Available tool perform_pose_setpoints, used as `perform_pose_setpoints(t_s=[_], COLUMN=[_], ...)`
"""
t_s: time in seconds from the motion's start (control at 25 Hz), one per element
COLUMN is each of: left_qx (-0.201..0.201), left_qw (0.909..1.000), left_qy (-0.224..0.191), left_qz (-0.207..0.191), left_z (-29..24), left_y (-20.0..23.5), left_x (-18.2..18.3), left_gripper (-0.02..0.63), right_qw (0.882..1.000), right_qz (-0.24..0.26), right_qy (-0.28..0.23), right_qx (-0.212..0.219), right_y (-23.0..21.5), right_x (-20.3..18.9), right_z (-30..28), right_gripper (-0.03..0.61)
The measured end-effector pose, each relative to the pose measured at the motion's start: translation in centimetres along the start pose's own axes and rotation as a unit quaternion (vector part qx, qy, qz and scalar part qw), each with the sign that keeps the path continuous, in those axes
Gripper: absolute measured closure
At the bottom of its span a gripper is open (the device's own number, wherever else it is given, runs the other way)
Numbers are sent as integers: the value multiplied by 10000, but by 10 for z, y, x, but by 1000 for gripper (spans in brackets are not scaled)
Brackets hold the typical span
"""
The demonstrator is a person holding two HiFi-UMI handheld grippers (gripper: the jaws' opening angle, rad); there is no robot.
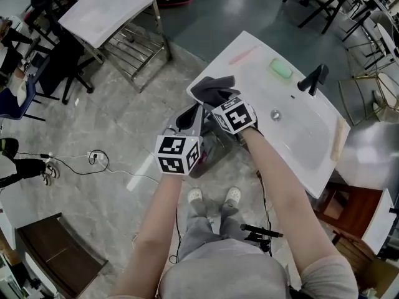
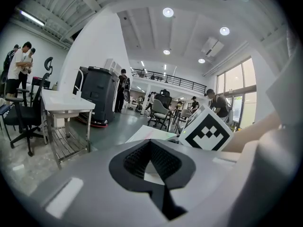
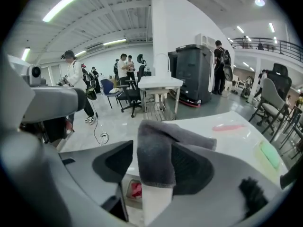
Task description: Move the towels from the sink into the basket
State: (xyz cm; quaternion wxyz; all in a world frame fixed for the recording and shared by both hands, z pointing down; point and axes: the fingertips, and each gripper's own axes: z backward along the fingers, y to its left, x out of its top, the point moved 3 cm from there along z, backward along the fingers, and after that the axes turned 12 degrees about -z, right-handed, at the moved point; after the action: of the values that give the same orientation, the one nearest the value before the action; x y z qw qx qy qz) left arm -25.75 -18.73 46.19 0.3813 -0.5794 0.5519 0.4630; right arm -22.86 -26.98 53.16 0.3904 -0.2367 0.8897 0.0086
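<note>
A dark grey towel (image 1: 214,88) hangs over the left corner of the white sink (image 1: 299,136). My right gripper (image 1: 216,103) is at that towel. In the right gripper view its jaws stand wide apart, and the towel (image 3: 158,141) drapes over the right-hand jaw and hangs down between the pads, unpinched. Below the jaws shows part of a basket (image 3: 134,189) with something red in it; in the head view it is a dark shape (image 1: 215,149) under the sink corner. My left gripper (image 1: 189,118) hovers just left of the right one, pads (image 2: 137,159) together and empty.
On the sink top are a black faucet (image 1: 313,78), a green bar (image 1: 281,68) and a pink strip (image 1: 243,55). A second white sink on a metal frame (image 1: 109,14) stands at the far left. A cable (image 1: 93,161) lies on the floor. People stand in the background.
</note>
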Motion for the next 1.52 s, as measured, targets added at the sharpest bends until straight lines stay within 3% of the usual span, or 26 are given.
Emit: perform_pose_setpoints(t_s=[0.36, 0.68, 0.84, 0.88, 1.36, 1.52], left_qx=[35, 73, 30, 15, -79, -91], left_qw=[10000, 9999, 9999, 9999, 9999, 9999], left_qy=[1, 18, 11, 7, -76, -124], left_qz=[28, 111, 138, 137, 29, 5], left_z=[-4, -1, -1, -1, -1, 0], left_y=[5, 10, 8, 7, 2, -1], left_x=[-3, -6, -5, -5, 6, 11], left_gripper=[607, 607, 607, 607, 607, 607], right_qw=[9988, 9984, 9985, 9983, 9981, 9985], right_qz=[188, 333, 288, 263, 277, 45], right_qy=[456, 232, 243, 200, -95, -215], right_qx=[-49, -382, -393, -475, -537, -502], right_y=[-6, -6, -6, -9, -10, -8], right_x=[-13, -14, -13, -13, -7, -6], right_z=[-27, -29, -26, -24, 0, 12], right_gripper=[331, 334, 385, 497, 506, 508])
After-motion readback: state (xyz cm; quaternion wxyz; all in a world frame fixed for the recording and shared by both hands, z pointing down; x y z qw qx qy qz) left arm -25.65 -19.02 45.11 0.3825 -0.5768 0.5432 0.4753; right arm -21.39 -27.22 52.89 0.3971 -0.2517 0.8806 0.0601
